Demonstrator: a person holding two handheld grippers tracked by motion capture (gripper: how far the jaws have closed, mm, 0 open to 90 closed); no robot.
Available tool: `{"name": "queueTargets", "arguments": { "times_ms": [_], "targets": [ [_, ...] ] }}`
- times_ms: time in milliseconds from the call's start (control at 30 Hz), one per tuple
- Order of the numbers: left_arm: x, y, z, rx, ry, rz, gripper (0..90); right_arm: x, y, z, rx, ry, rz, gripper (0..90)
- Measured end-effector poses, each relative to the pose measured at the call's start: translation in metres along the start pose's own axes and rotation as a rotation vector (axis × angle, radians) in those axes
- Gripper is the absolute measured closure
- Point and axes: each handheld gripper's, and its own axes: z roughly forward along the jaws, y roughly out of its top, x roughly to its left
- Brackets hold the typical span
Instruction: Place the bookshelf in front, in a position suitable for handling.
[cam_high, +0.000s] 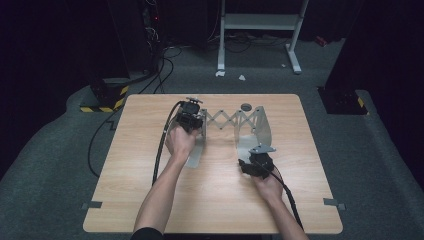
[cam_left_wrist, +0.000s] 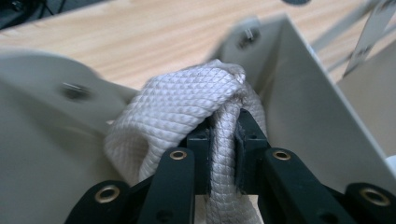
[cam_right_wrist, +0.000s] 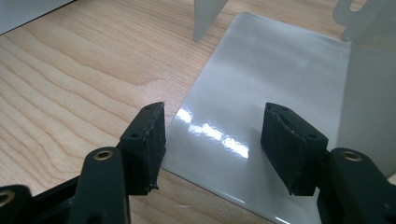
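Count: two grippers, one white rope, one grey metal folding rack with two end plates joined by a scissor lattice, one small dark round disc.

Left gripper: claw pinched tight on a strand of the white braided rope, pads pressed on it from both sides. Rope is thick, woven in a diamond pattern, bunched into a loop just past the fingertips. It sits between two grey panels of the metal rack, at the rack's left end as seen from the high view, near the table's far edge. Each panel shows one screw head.

Right gripper: claw spread wide, nothing between the pads. It hovers over the glossy flat base of the rack's right end plate, whose near edge lies on the wooden table.

Dark disc lies on the table just behind the lattice.

Nothing rests on the right plate's base.
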Motion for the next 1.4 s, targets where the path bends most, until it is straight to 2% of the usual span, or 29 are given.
{"name": "queueTargets", "arguments": {
  "times_ms": [167, 300, 433, 500, 633, 700, 767, 967, 1133, 1233, 1300, 1400],
  "targets": [
    [-0.009, -0.013, 0.024, 0.048, -0.04, -0.008, 79.7, 0.0, 0.0, 0.0, -0.001, 0.0, -0.001, 40.4],
    [-0.008, -0.024, 0.031, 0.07, -0.061, -0.013, 79.7, 0.0, 0.0, 0.0, -0.001, 0.0, -0.001, 40.5],
    [-0.004, -0.027, 0.017, 0.026, -0.093, -0.026, 79.7, 0.0, 0.0, 0.0, 0.0, 0.0, 0.0, 40.4],
    [-0.005, -0.024, 0.002, -0.019, -0.118, -0.024, 79.6, 0.0, 0.0, 0.0, -0.001, 0.0, -0.005, 40.4],
    [-0.01, -0.02, -0.027, -0.072, -0.13, 0.017, 79.6, 0.0, 0.0, 0.0, -0.001, 0.0, -0.005, 40.4],
    [-0.013, -0.024, -0.039, -0.091, -0.142, 0.03, 79.6, 0.0, 0.0, 0.0, 0.0, 0.0, -0.001, 40.4],
    [-0.015, -0.032, -0.044, -0.089, -0.152, 0.043, 79.6, 0.0, 0.0, 0.0, 0.0, -0.001, -0.002, 40.4],
    [-0.021, -0.053, -0.036, -0.056, -0.18, 0.053, 79.6, 0.0, 0.0, 0.0, 0.0, -0.001, -0.002, 40.5],
    [-0.032, -0.063, -0.015, -0.004, -0.187, 0.074, 79.5, 0.0, 0.0, 0.0, 0.0, -0.001, -0.002, 40.4],
    [-0.033, -0.066, -0.003, 0.032, -0.192, 0.076, 79.5, 0.0, 0.0, 0.0, -0.001, 0.0, -0.001, 40.4],
    [-0.034, -0.066, -0.006, 0.017, -0.199, 0.076, 79.4, 0.0, 0.0, 0.0, -0.001, 0.0, -0.004, 40.4],
    [-0.036, -0.062, -0.019, -0.021, -0.211, 0.08, 79.3, 0.0, 0.0, 0.0, 0.0, 0.0, -0.001, 40.4]
  ]
}}
